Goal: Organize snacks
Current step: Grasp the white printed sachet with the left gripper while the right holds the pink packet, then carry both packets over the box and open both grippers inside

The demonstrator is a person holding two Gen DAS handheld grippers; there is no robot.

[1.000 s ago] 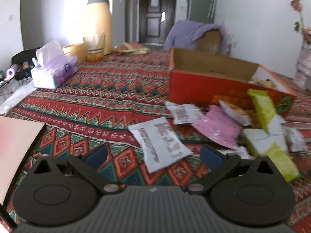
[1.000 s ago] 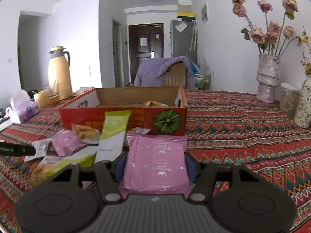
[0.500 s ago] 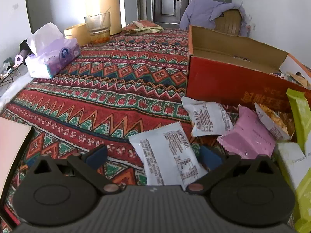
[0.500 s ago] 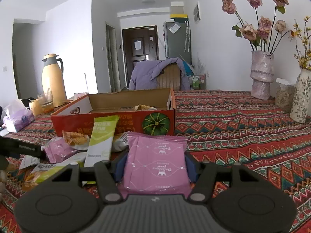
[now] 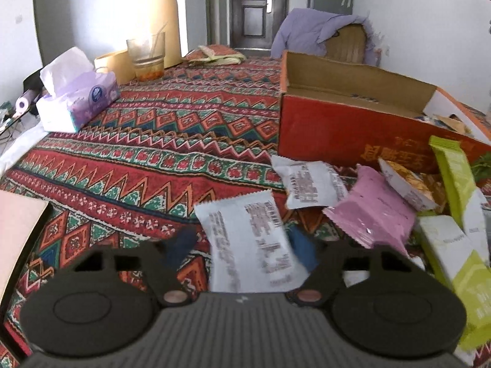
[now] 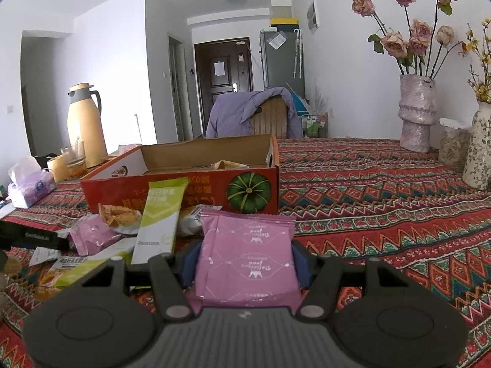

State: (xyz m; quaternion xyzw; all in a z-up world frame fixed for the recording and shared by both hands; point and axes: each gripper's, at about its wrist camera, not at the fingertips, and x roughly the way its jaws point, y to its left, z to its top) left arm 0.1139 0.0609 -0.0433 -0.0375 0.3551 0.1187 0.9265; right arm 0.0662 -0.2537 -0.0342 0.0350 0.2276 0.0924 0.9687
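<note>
My left gripper (image 5: 242, 245) hovers low over a white snack packet (image 5: 245, 239) on the patterned cloth. Its jaws are closing with the packet between them; the right pad is at the packet's edge, and a small gap shows at the left pad. Beyond lie a second white packet (image 5: 310, 184), a pink packet (image 5: 374, 214) and green packets (image 5: 454, 178), in front of the open orange box (image 5: 337, 135). My right gripper (image 6: 245, 260) is shut on another pink packet (image 6: 245, 254), held above the table in front of the orange box (image 6: 184, 190).
A tissue box (image 5: 76, 101), a glass (image 5: 147, 58) and a yellow thermos (image 5: 156, 15) stand at the back left. A pink board (image 5: 15, 230) lies at the near left. Two flower vases (image 6: 417, 113) stand at the far right. A chair with a purple jacket (image 6: 254, 113) is behind the table.
The left gripper has moved forward over the white packet and its jaws have narrowed around it. The right gripper has stayed in place with the pink packet.
</note>
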